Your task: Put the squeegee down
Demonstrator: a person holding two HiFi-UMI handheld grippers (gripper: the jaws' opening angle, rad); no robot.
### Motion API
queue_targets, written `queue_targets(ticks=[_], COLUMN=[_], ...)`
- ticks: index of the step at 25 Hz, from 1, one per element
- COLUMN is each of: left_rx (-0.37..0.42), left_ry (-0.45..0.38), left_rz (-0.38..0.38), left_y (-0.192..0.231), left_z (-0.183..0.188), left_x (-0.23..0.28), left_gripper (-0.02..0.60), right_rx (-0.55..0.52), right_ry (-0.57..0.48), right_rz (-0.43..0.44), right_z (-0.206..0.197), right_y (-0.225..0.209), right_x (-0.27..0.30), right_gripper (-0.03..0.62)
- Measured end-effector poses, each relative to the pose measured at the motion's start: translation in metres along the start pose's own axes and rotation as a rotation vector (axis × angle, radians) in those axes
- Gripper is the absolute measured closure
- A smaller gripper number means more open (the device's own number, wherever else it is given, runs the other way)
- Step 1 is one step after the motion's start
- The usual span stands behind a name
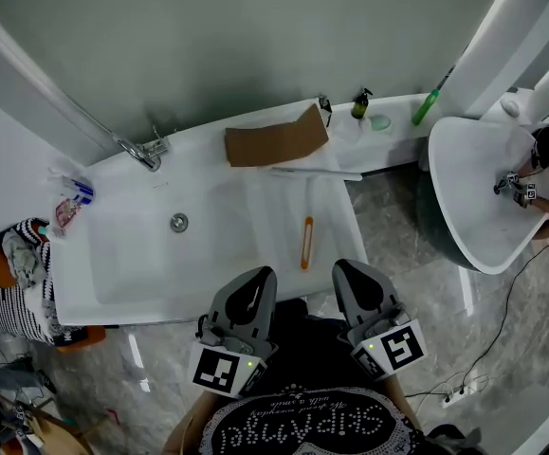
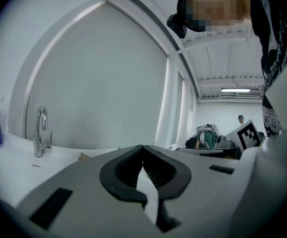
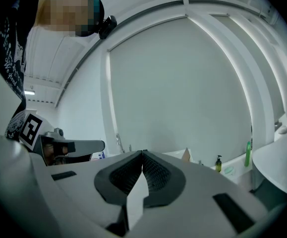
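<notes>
one squeegee (image 1: pixel 306 243) near counter (image 1: pixel 276 218) edge

The white counter (image 1: pixel 276 227) holds a squeegee (image 1: pixel 306 241), cardboard (image 1: pixel 274 141) and a bottle (image 1: pixel 359 105).

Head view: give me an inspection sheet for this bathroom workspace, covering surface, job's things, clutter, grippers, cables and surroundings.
Surface: white vanity counter with a sunken basin.
Job's things: orange-handled squeegee lies flat on the counter, clear of both grippers.
Clutter: brown cardboard piece; dark pump bottle.
Grippers: left gripper and right gripper both shut, empty, held near the person's body.
Cables: black cable trails across the floor.
Surroundings: white freestanding tub; chrome tap.
</notes>
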State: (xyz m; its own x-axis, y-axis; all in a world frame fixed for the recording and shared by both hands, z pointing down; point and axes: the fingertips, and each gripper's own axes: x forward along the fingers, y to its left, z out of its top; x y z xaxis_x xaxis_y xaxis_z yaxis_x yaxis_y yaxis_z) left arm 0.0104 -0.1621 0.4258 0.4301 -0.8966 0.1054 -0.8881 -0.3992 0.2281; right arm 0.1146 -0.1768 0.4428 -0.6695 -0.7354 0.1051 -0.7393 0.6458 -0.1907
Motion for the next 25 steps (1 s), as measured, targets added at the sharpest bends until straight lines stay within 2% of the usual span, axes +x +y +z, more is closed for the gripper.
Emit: queue_targets(ticks=[11, 25], left_rx=[-0.012, -0.018], left_ry=[-0.011, -0.002], left_rz=[0.026, 0.022], left_y=[0.005, 0.003], left_z=[0.000, -0.004], left_x=[-0.003, 0.003], left_gripper=[0.577, 0.577], right_rx=[0.017, 0.049], right_ry=[0.016, 0.026], right_rz=[0.009, -0.006], right_z=[-0.003, -0.008], right_y=[0.000, -0.011], right_x=[0.004, 0.002], right_gripper=[0.572, 0.572])
